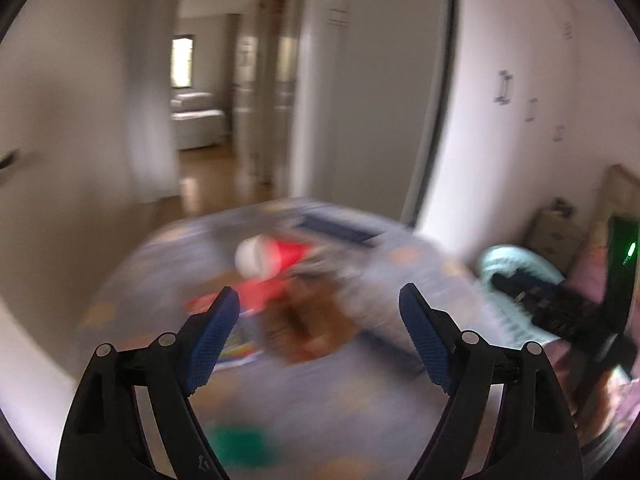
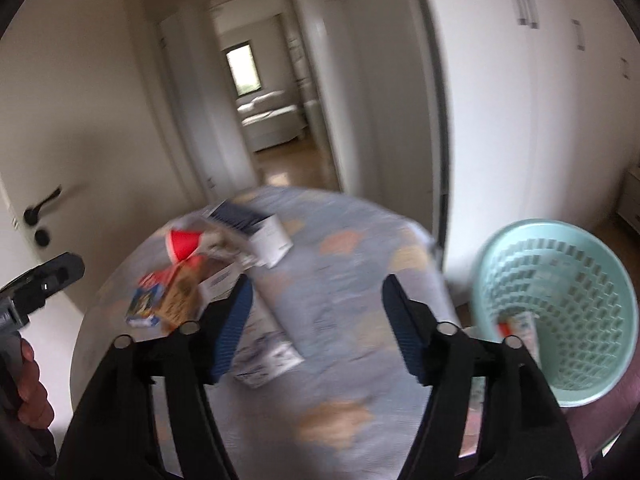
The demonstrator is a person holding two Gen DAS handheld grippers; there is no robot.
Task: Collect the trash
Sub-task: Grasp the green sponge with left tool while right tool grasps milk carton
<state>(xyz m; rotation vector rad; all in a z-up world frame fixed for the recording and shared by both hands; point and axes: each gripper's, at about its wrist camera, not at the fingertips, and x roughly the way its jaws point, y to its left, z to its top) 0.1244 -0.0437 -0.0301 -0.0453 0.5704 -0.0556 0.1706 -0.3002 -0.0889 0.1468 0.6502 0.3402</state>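
Note:
Both views are motion-blurred. Trash lies on a blue-grey patterned cloth (image 2: 340,280): a red paper cup (image 1: 272,260) (image 2: 184,244) on its side, a brown wrapper (image 1: 308,320) (image 2: 180,300), a white and blue box (image 2: 256,228) and a white printed wrapper (image 2: 268,356). A mint mesh bin (image 2: 560,308) (image 1: 516,276) stands at the right with some trash inside. My left gripper (image 1: 320,304) is open and empty above the brown wrapper. My right gripper (image 2: 316,296) is open and empty above the cloth; the left gripper (image 2: 40,280) shows at its left edge.
A green patch (image 1: 240,444) lies on the cloth near the left gripper. A white door with a black handle (image 2: 40,208) is at the left. An open doorway (image 2: 264,120) leads to another room. White wardrobes (image 2: 540,100) stand behind the bin.

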